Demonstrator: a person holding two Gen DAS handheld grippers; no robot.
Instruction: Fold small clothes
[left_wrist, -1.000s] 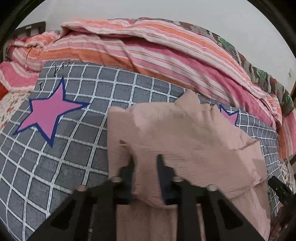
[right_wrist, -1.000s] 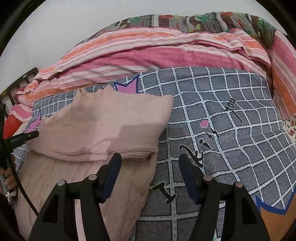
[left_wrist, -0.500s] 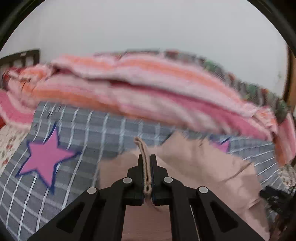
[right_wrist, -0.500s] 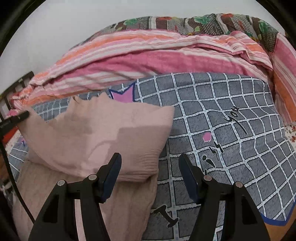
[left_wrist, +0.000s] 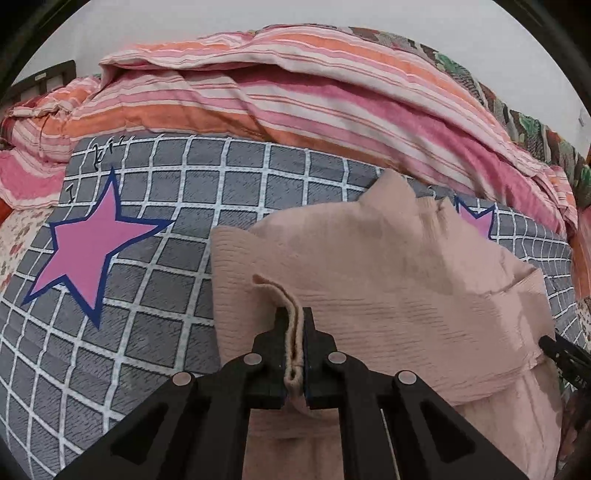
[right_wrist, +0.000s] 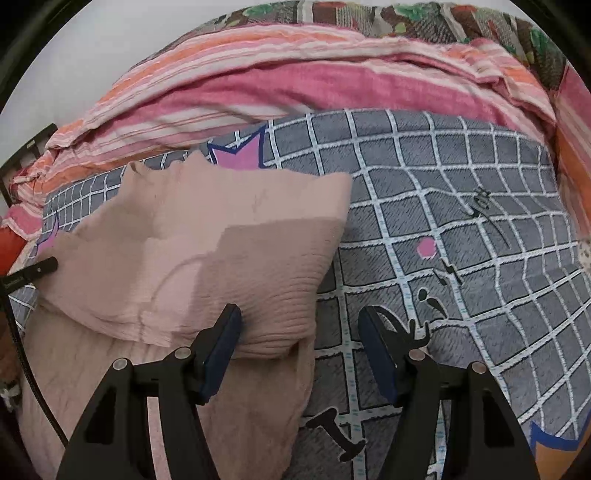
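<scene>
Bottom centre of the left wrist view, the left gripper (left_wrist: 294, 332) is clamped tight on a doubled edge of the pink garment (left_wrist: 388, 280). In the right wrist view, the right gripper (right_wrist: 300, 325) stands apart, straddling the garment's lower right corner. Beyond, the cloth spreads over the grey checked bedspread (left_wrist: 229, 177); striped bedding (left_wrist: 314, 92) is heaped across the top.

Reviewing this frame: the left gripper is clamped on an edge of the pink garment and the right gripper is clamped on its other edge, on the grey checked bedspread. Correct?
Not quite. The right gripper is open, its jaws astride the pink garment edge without pressing it, as the right wrist view shows. The left gripper is clamped on an edge, on the grey checked bedspread.
</scene>
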